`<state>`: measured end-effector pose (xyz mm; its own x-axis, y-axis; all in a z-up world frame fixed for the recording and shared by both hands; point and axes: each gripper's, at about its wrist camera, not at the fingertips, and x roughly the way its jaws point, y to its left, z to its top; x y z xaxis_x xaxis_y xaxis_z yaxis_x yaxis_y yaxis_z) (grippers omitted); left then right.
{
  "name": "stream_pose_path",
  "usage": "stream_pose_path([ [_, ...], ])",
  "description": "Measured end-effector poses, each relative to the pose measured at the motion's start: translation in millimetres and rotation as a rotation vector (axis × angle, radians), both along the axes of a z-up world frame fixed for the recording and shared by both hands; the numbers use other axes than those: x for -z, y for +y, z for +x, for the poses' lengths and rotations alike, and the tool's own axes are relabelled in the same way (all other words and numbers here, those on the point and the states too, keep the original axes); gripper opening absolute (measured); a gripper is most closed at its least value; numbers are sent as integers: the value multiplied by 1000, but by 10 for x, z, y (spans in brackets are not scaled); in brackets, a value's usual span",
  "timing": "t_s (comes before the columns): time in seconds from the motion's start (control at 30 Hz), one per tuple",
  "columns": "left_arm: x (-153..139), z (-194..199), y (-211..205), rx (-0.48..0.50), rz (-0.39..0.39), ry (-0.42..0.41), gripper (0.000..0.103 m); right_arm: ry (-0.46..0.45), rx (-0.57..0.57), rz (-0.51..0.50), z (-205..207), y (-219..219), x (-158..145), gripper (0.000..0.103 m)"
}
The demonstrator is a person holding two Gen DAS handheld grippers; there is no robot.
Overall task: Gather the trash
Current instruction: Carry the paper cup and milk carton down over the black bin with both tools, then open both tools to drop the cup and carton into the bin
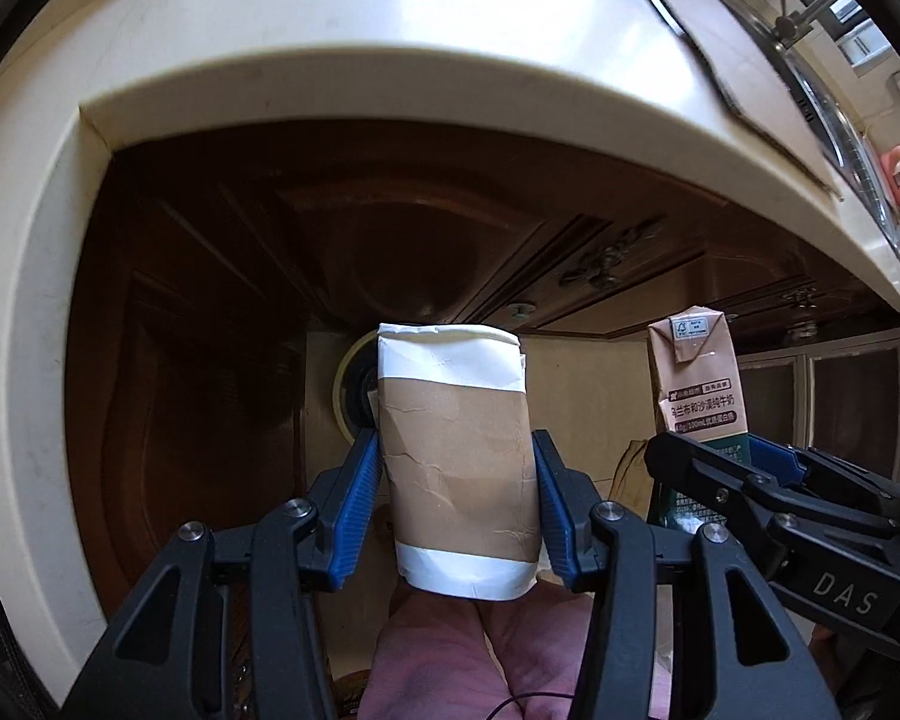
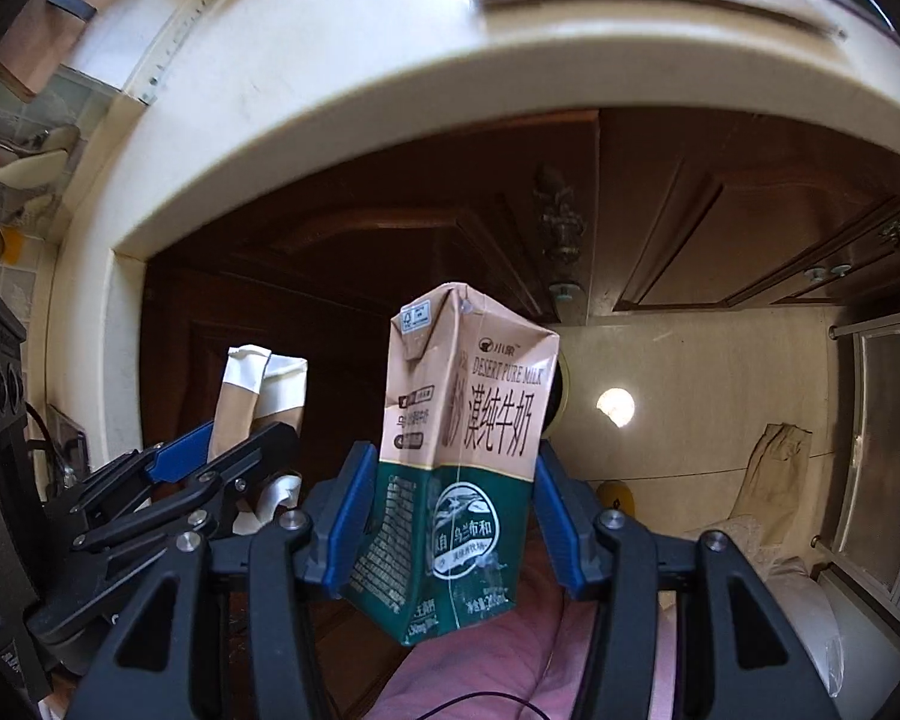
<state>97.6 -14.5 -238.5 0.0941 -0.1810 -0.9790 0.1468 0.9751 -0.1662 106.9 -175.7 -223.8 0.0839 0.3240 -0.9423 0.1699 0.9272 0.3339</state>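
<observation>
My left gripper (image 1: 457,468) is shut on a crushed paper cup (image 1: 459,456), white with a brown sleeve, held upright between the blue pads. My right gripper (image 2: 449,492) is shut on a pink and green milk carton (image 2: 459,462), dented and tilted a little. In the left wrist view the right gripper (image 1: 750,462) with the milk carton (image 1: 699,378) shows at the right. In the right wrist view the left gripper (image 2: 222,450) with the paper cup (image 2: 258,396) shows at the left. Both are held below the edge of a cream counter (image 1: 390,36).
Dark brown cabinet doors (image 1: 222,324) with ornate handles (image 2: 561,228) stand under the counter (image 2: 330,60). A beige floor (image 2: 690,396) lies beyond, with a crumpled beige bag (image 2: 768,474). Pink trousers (image 1: 450,660) are below the grippers. A glass-front cabinet (image 2: 888,450) is at the right.
</observation>
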Motion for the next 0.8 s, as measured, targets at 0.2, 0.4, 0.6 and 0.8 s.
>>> stream_pose_path([
  [0.2, 559, -23, 116, -48, -14, 28, 47, 45, -50, -7, 11, 89, 586, 52],
  [0.4, 1126, -54, 268, -86, -29, 64, 47, 83, -72, -9, 52, 123, 1150, 52],
  [0.6, 1591, -68, 295, -89, -31, 87, 47, 126, -78, -8, 115, 184, 1625, 53],
  [0.8, 1961, 12, 289, -75, -14, 114, 48, 143, -90, -19, 178, 221, 1933, 54],
])
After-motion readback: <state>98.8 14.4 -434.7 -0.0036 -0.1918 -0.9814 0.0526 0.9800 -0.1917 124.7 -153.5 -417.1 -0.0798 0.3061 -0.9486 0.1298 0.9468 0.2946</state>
